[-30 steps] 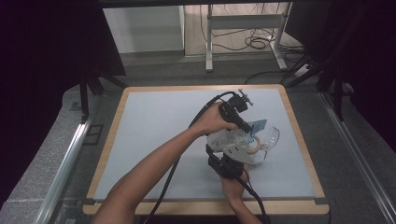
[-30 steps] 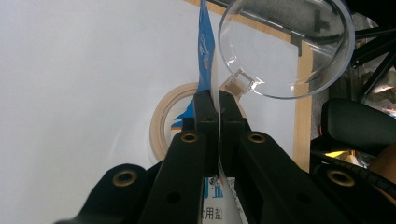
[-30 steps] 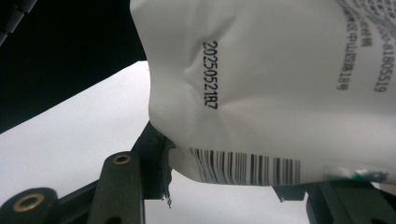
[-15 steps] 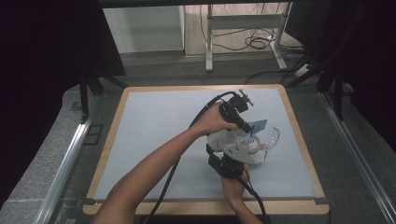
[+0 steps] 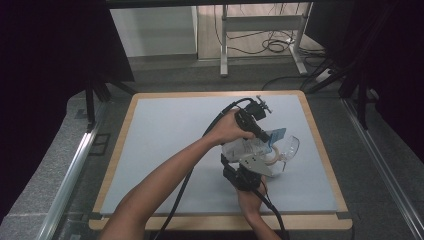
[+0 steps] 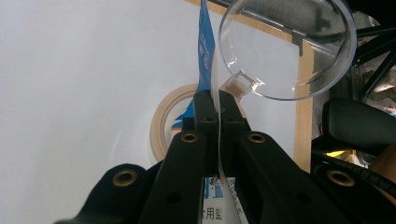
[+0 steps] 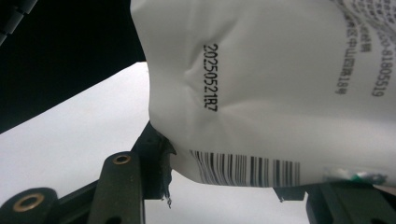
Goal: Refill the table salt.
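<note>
Left gripper (image 6: 218, 112): jaws pinched tight on the thin top edge of the bag (image 6: 205, 51), which stands on edge between them.
Right gripper (image 7: 224, 182): jaws partway apart, clamped across the bag's lower end just under the barcode (image 7: 245, 170).
Bag: white packet with a blue top and printed text, held up off the mat (image 5: 165, 135) between both grippers, in the right half of the table (image 5: 320, 150).
Tape roll (image 6: 161, 123): lies flat on the mat below the bag.
Clear cup (image 6: 285, 46): on its side just beside the bag, its mouth toward the left gripper's camera.
Hands: left hand (image 5: 227, 127) reaches in from the lower left; right hand (image 5: 250, 195) comes from the near edge.
</note>
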Available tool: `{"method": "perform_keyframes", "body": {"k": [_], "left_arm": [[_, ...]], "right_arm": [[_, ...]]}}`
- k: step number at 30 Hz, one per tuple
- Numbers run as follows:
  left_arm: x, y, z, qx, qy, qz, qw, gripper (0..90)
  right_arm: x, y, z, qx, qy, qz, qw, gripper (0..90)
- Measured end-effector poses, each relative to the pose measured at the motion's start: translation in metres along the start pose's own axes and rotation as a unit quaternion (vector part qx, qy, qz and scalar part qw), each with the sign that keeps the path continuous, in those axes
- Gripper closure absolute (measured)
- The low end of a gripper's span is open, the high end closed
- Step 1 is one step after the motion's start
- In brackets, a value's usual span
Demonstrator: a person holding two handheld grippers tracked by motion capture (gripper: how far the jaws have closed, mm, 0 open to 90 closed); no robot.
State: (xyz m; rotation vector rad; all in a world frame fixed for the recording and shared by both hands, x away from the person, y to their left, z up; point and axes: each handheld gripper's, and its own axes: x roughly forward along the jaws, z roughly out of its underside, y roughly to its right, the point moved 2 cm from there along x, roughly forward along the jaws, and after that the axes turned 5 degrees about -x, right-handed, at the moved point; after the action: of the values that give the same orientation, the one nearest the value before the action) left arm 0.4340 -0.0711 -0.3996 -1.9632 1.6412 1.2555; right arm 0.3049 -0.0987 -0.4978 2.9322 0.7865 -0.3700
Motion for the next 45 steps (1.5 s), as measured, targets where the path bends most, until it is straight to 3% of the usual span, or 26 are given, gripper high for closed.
{"method": "perform_keyframes", "body": {"k": [45], "left_arm": [[0.0018, 0.0009, -0.0017, -0.001, -0.003, 0.002, 1.0000, 90.0]], "right_arm": [[-0.0022, 0.0017, -0.0033, -0.002, 0.008, 0.004, 1.0000, 48.9]]}}
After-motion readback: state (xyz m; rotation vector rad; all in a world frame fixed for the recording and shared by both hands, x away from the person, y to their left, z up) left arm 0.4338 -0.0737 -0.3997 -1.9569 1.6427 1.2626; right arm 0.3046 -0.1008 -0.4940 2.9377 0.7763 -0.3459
